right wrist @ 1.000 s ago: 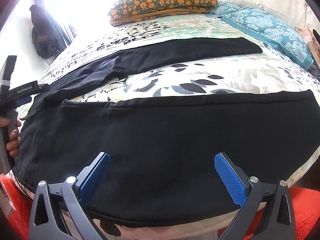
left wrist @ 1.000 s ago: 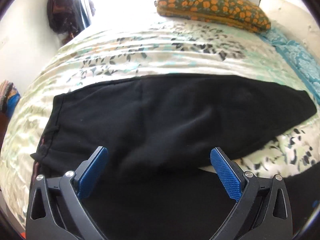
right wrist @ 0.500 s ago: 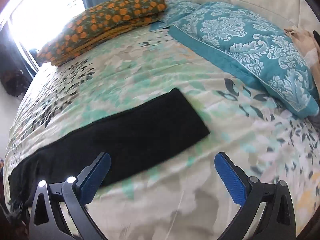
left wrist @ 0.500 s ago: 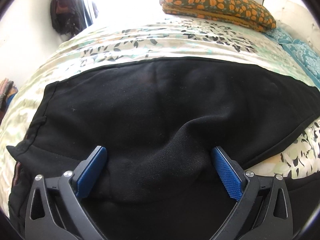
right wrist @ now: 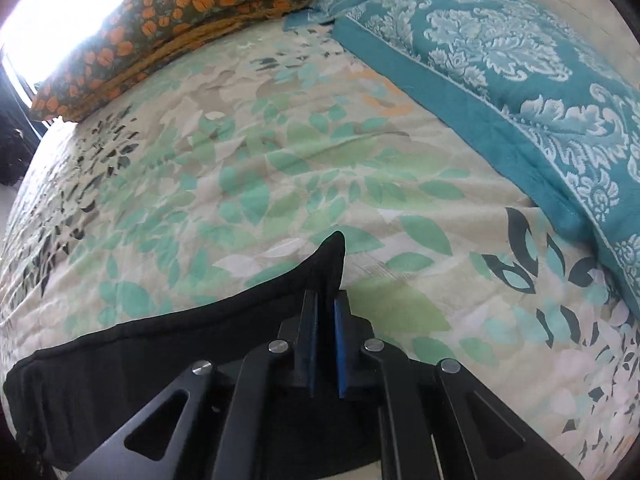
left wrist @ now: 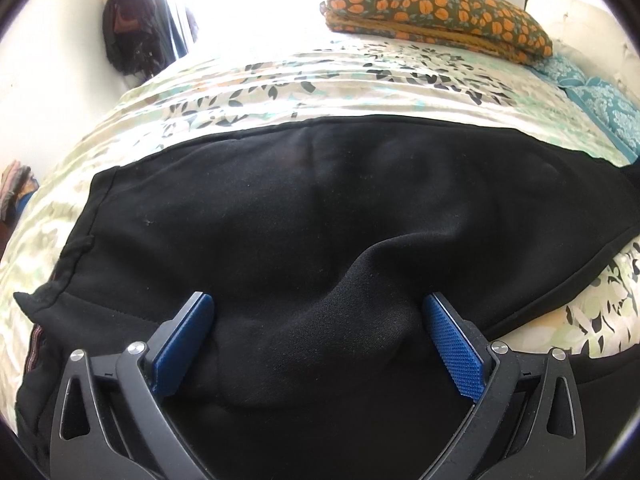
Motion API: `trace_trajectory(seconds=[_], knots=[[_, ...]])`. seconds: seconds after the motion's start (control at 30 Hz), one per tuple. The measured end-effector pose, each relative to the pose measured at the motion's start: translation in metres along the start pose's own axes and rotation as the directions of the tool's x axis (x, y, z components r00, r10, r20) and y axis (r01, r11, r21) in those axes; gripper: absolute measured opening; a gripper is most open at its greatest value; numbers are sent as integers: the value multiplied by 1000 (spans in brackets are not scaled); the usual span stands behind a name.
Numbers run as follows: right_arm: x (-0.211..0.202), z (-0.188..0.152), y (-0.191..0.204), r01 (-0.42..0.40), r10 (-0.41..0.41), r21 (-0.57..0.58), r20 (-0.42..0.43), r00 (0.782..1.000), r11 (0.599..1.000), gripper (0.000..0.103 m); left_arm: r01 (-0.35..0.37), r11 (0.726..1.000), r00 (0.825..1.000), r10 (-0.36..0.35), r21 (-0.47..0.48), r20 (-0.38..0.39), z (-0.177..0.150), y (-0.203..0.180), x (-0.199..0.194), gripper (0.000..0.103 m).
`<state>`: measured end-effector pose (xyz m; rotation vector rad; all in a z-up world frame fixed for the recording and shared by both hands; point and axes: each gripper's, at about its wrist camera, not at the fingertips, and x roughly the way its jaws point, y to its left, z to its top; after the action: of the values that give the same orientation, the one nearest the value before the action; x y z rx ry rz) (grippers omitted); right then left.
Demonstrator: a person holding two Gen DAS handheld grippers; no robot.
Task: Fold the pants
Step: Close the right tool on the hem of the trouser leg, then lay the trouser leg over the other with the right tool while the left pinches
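Your black pants (left wrist: 320, 208) lie spread across the floral bedspread (left wrist: 280, 76), waistband end toward the left of the left wrist view and the legs running off to the right. That flat layout is what gives you straight edges to fold against.

Your left gripper (left wrist: 316, 340) has its blue-padded fingers (left wrist: 182, 344) spread wide, one on each side of a raised hump of fabric near the crotch. They straddle it without pinching, so this hand looks poised to gather or pin that bunch while the other end travels. Closing here would anchor the middle of the garment as a fold line.

Your right gripper (right wrist: 325, 344) has its fingers pressed together on a corner of the pants, which pokes up in a point just past the tips. Holding the very corner gives you control of the hem edge, so you can carry the leg over without the rest crumpling. It is probably the cuff end, though the view is too tight to be sure.

The teal damask pillow (right wrist: 520, 60) sits to the right of that held corner and the orange-flowered cushion (right wrist: 180, 8) lies at the far side of the bed, both well apart from the garment and out of the fold's path.
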<state>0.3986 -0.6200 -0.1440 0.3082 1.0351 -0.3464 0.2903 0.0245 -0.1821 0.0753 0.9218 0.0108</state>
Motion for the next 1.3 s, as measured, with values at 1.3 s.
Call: trace_trajectory(seconds=[1.3], knots=[[-237, -299, -32, -291, 183, 209, 419, 889, 934, 8, 322, 743, 817, -531, -587, -224, 143, -90, 95, 101]])
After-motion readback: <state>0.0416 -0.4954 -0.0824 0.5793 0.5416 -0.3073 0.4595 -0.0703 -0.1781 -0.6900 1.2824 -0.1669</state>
